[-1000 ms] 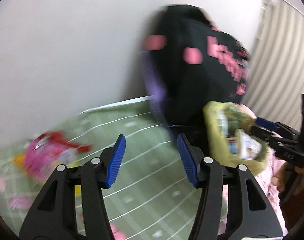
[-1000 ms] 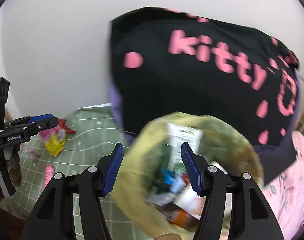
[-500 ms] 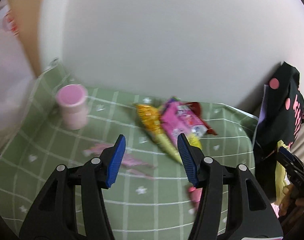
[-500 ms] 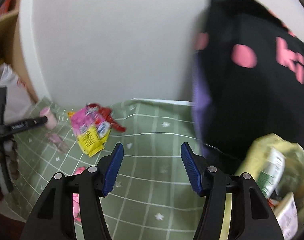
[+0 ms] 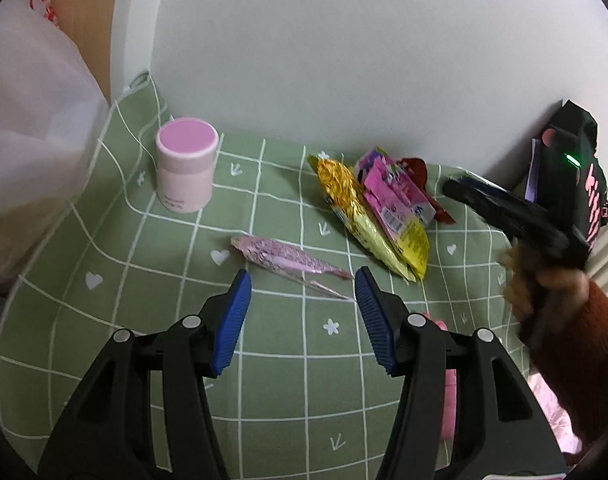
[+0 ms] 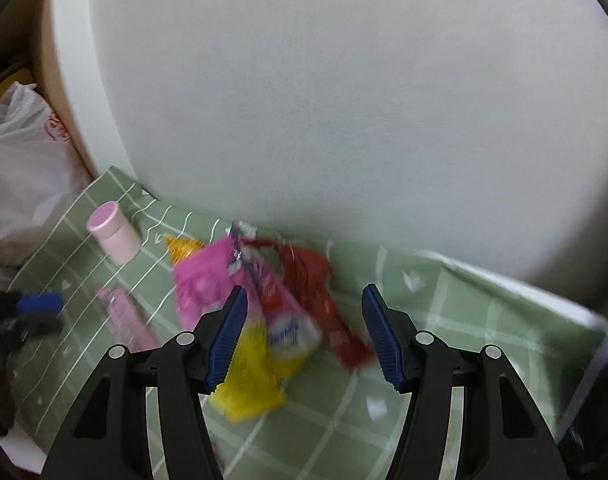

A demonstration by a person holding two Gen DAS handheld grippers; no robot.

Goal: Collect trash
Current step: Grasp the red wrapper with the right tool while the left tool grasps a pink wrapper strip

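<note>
Wrappers lie on a green checked tablecloth [image 5: 288, 360]. A long pink wrapper [image 5: 284, 260] lies just beyond my open, empty left gripper [image 5: 302, 312]. A gold and yellow packet [image 5: 360, 216], a pink and yellow packet [image 5: 396, 208] and a red wrapper [image 5: 420, 172] are heaped near the wall. My open, empty right gripper [image 6: 304, 336] hovers over that heap, with the pink and yellow packet [image 6: 264, 312] and red wrapper [image 6: 324, 300] between its jaws. It also shows in the left wrist view [image 5: 504, 208].
A pink lidded jar [image 5: 186, 164] stands upright at the cloth's far left. A white plastic bag [image 5: 28, 120] is left of the table. A black bag with pink lettering [image 5: 580, 184] hangs at the right. Another pink piece [image 5: 444, 384] lies behind my left gripper's right finger.
Both grippers swung left, away from the black bag and the yellow trash bag, to the wrappers on the cloth. The right gripper moved in over the heap. Both stayed open.
</note>
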